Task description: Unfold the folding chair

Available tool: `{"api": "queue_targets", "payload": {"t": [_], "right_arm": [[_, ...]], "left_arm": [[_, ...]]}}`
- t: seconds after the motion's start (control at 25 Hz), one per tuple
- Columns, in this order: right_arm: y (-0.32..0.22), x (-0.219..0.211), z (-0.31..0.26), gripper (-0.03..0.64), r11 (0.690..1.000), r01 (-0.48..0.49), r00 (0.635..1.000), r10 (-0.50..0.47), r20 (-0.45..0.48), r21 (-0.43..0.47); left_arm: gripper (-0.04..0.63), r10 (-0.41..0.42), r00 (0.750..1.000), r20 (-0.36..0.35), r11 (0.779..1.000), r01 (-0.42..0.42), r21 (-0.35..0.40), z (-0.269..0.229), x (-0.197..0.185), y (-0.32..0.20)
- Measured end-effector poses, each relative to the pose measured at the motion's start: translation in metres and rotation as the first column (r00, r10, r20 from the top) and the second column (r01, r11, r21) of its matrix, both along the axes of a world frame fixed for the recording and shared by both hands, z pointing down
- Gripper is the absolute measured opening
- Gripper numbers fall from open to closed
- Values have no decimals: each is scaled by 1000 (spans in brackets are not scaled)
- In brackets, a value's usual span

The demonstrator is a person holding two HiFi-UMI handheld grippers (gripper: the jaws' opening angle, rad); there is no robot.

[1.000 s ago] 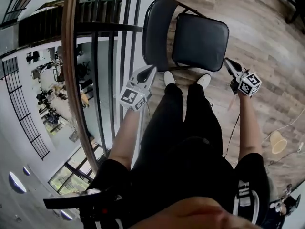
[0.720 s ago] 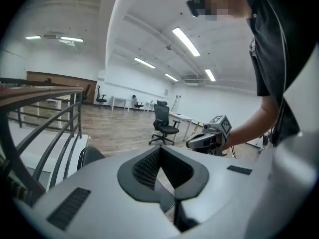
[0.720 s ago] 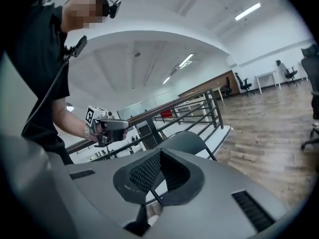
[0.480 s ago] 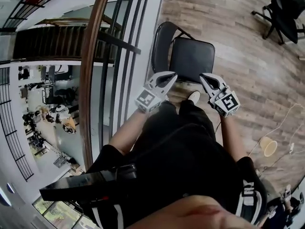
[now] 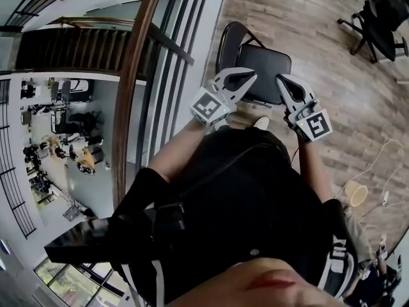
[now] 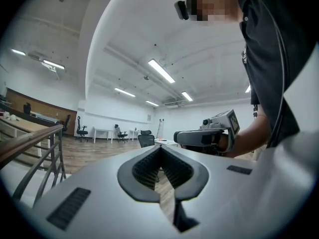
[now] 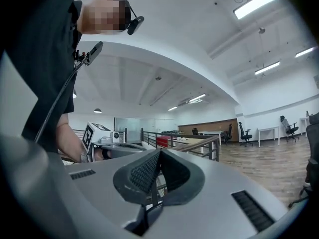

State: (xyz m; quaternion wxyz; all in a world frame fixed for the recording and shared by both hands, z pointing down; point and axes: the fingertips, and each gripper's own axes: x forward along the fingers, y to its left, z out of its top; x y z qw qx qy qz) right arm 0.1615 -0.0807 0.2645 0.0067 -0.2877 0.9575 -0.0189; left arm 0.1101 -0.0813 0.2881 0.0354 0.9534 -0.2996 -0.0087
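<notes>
Both tongs have come up and away from the folding chair [image 5: 261, 64]. A second ago they were low at the near corners of its seat, one on each side. Now the left gripper [image 5: 253, 76] and the right gripper [image 5: 280, 78] hang side by side in front of the person's body, pointing out level, well above the chair and touching nothing. The gripper views bear this out: each looks out across the room over ribbed pads pressed together with nothing between them, so both tongs are closed narrow and empty, as they were a second ago. The chair stands on the wooden floor [image 5: 319, 50] at the far side of the scene, just right of the railing [image 5: 137, 75], with its dark seat lying flat and the looped back frame rising at the seat's left edge. It also looks smaller and further off than before, which suggests the person has straightened up. Judged from this, the unfolding is probably done: the chair stands open on its own and no tong is needed to steady it. All that seems left is to step back.
</notes>
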Motion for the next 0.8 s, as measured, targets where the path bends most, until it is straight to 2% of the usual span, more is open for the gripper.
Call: {"api": "queue_targets", "payload": {"t": [0.12,0.44,0.64,0.8], "right_arm": [[4,-5,1,8,1000,-2,1000,2,-8,0],[11,-10,7,8,1000,-11,1000,11,-5,-12],[10,-10,9,8,1000,-14,1000,14,-5,-19],[14,-8,12,8,1000,-9,1000,9,5,-22]], "left_arm": [[4,-10,1000,17,1000,10,-17,4,-7,1],[4,-16,1000,-2,1000,16,-13,9,-13,4],[3,-27,999,22,999,28,-21,7,-17,4],[3,-19,1000,8,1000,19,-15,13,-14,10]]}}
